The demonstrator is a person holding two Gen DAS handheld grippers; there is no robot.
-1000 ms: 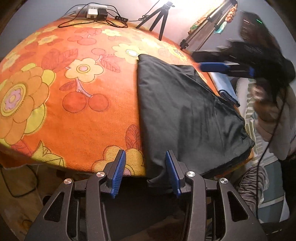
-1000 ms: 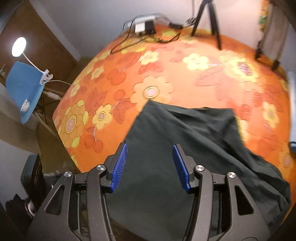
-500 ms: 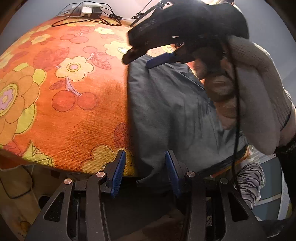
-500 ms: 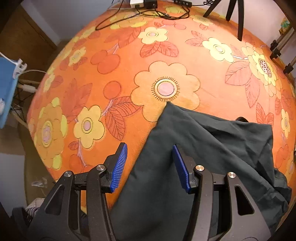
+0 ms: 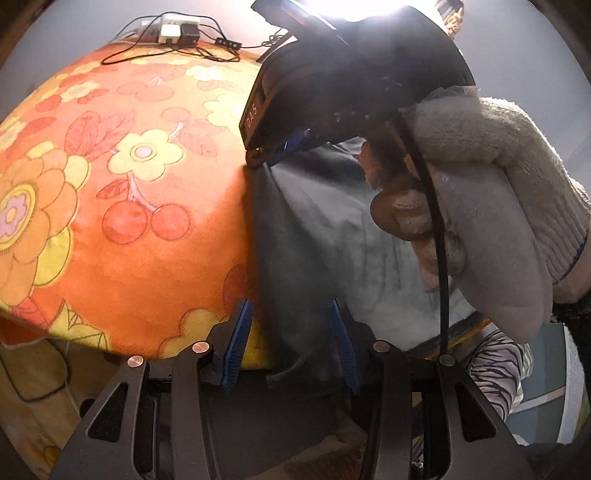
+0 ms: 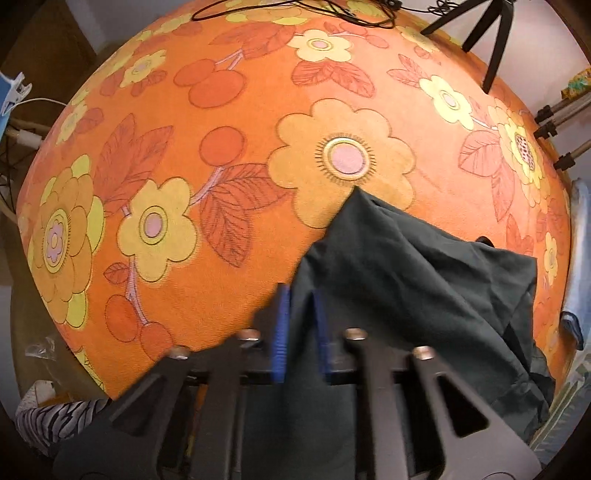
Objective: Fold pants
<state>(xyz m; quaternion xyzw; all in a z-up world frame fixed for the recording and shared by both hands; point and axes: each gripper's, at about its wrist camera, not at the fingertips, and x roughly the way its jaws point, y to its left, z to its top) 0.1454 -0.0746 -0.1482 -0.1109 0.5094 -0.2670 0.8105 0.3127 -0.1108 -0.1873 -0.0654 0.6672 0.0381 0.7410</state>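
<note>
The dark pants (image 5: 317, 236) lay on the orange flowered cloth (image 5: 140, 229) that covered the table, with one edge hanging off the near rim. Your left gripper (image 5: 290, 345) sat at that rim with its blue-padded fingers spread wide. A drooping flap of the pants hung in the gap between them, but the pads were not pressed on it.

Your right gripper (image 6: 300, 332) was drawn in narrow over the left edge of the pants (image 6: 413, 273) — a ridge of dark fabric stood up between the two blue pads, which looked to be pinching it. The frame was blurred there, so how firm the pinch was could not be told. In the left wrist view the same gripper (image 5: 284, 147) reached down onto the far corner of the fabric, your right hand (image 5: 410, 218) and cream knit sleeve (image 5: 498, 155) behind it.

Beyond that corner the pants rose in loose folds. A power strip with chargers (image 5: 170, 31) and black cables sat at the far edge of the cloth, and a black tripod (image 6: 484, 33) stood at the far right.
</note>
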